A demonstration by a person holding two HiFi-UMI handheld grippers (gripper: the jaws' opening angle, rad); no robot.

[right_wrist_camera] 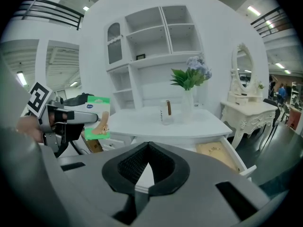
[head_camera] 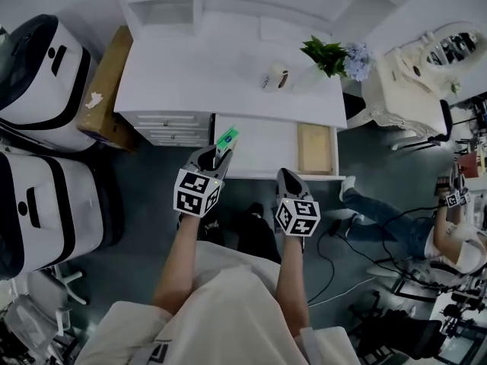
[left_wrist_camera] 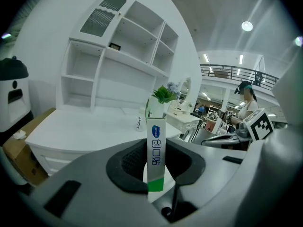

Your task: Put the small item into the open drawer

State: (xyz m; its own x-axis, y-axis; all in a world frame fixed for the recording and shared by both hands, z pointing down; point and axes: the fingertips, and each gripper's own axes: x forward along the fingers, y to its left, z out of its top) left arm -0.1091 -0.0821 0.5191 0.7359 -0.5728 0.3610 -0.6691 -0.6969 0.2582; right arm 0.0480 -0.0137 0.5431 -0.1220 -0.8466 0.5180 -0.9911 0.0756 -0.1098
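Grey floor all around, with a big white desk (head_camera: pixel 228 59) and its shelves at the top middle of the head view. Sticks out from the desk's front, toward the bottom of the frame: the open drawer (head_camera: pixel 259 147), white inside, with a tan panel (head_camera: pixel 315 148) at its right end. On the desk top, right of the middle, a green plant (head_camera: pixel 326 52) and a cup (head_camera: pixel 275 77). Just below the drawer, side by side, left gripper (head_camera: pixel 215 158) and right gripper (head_camera: pixel 288 182). Left jaws squeezed onto a small box (left_wrist_camera: pixel 156 150), thin, white with a green end, standing up between the pads. Shows over the drawer's left end in the head view. Right jaws closed tip to tip, nothing between.
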